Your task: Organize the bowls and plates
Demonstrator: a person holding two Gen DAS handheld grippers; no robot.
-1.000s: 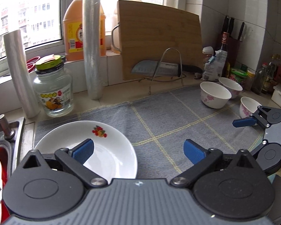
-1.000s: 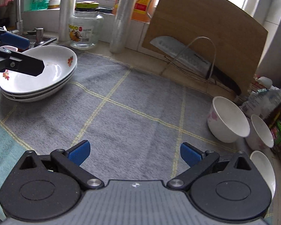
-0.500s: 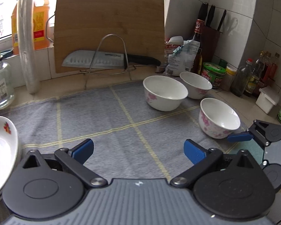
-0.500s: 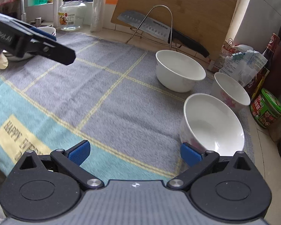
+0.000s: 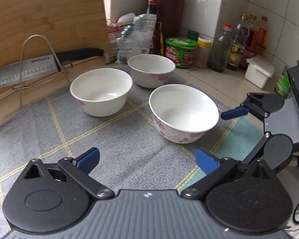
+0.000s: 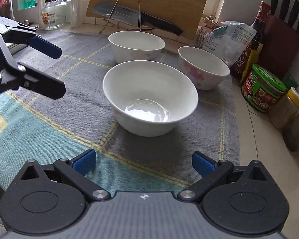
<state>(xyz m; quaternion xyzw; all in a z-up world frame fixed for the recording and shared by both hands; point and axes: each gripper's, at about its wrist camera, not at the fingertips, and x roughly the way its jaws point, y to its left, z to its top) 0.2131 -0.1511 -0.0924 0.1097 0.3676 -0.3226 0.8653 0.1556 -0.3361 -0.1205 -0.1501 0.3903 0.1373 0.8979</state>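
Near bowl (image 6: 150,97): glazed, stiff, slippery, breakable, I judge; I'd pinch its rim. Empty, on the mat (image 6: 73,119).
Far bowls: left (image 6: 136,45), right (image 6: 203,67), both empty.
Right gripper (image 6: 143,162): spread, holding nothing.
Left gripper (image 5: 147,159): spread, holding nothing.

I see three bowls on the mat (image 5: 113,139): nearest bowl (image 6: 149,97) in front, second bowl (image 6: 136,45) behind it, third bowl (image 6: 203,67) behind-right, cleaver (image 6: 117,12) beyond.
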